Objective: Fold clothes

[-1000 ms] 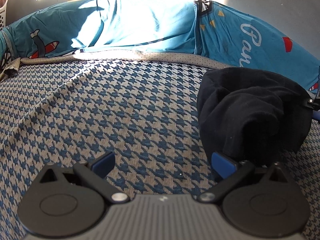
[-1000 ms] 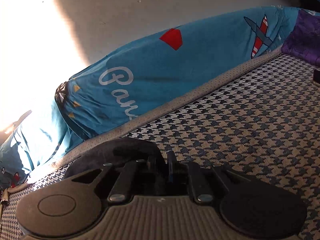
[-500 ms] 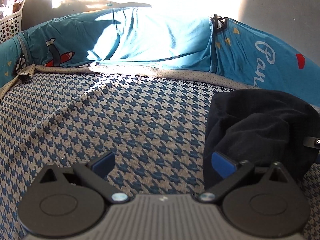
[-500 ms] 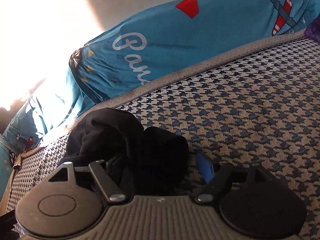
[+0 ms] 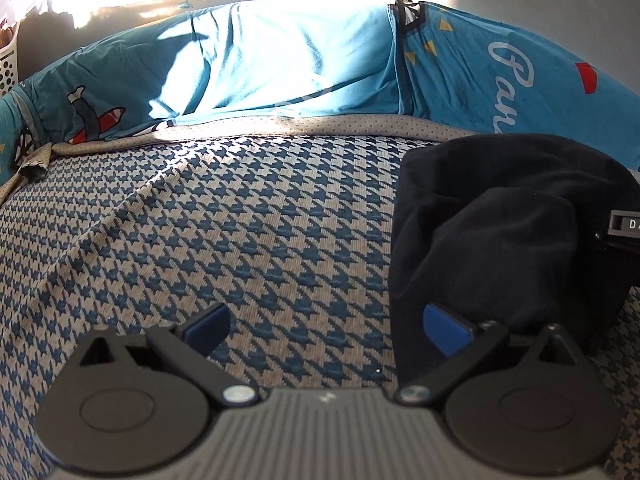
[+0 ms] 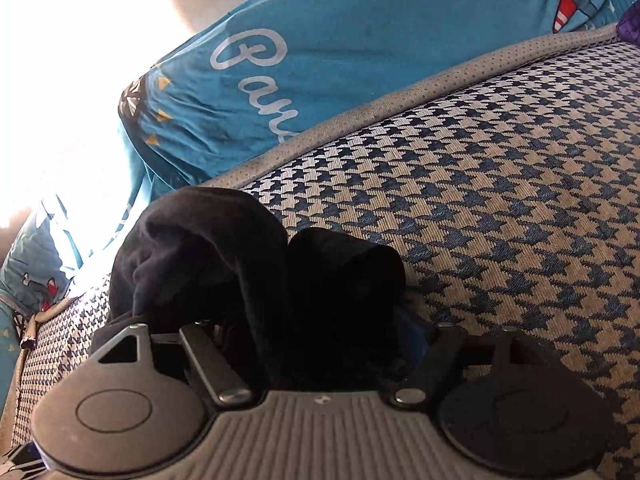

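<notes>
A black garment (image 5: 500,236) is seen bunched up on a blue and cream checked cover (image 5: 240,232). In the left wrist view it lies at about 3 o'clock, close to the right edge. The left gripper (image 5: 326,322) is held low over the cover with its jaws wide apart, and nothing is held between them. Its right blue pad (image 5: 446,328) is right at the near edge of the black cloth; whether it touches cannot be told.

In the right wrist view, the black garment (image 6: 260,280) is seen at about 7 o'clock, heaped up right in front of the right gripper (image 6: 316,340). Folds of the cloth are between its jaws, which are closing. The pads are mostly hidden by the cloth, so a firm squeeze cannot be told.

A bright blue sheet (image 6: 340,60) with white letters and red shapes is seen behind the cover, at 12 o'clock.
</notes>
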Motion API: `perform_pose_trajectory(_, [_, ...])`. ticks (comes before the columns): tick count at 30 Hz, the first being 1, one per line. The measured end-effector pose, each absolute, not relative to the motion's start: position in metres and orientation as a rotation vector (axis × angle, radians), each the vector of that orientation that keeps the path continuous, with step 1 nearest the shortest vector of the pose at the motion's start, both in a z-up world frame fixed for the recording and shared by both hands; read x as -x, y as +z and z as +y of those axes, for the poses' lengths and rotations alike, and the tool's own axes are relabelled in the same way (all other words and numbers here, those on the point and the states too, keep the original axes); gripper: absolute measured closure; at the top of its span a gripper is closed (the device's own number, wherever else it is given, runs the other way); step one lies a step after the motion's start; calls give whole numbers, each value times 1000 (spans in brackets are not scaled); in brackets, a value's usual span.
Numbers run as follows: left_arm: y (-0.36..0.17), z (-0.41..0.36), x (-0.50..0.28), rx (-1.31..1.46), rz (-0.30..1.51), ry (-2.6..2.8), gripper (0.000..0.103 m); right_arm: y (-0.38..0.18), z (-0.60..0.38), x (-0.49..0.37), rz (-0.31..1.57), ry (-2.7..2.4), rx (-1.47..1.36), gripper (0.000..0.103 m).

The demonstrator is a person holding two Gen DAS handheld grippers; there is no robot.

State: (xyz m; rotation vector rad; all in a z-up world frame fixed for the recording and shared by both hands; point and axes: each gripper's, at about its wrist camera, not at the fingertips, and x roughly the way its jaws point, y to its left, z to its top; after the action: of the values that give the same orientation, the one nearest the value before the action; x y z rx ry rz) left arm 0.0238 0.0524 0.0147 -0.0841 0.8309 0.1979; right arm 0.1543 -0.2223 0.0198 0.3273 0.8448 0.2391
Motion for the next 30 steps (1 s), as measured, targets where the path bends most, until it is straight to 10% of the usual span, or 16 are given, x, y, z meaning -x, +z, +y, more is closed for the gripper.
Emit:
perform_pose_trajectory(4, [18, 57, -23, 99, 822, 207, 0, 24, -217, -154, 807, 256, -319, 75])
perform_pose_trajectory(7, [23, 65, -21, 113, 803, 233, 0, 30, -216, -152, 767, 263, -341, 83])
perform_pose_trajectory(30, [61, 158, 14, 275, 657, 473, 0, 74, -90, -77, 585, 795, -208, 92])
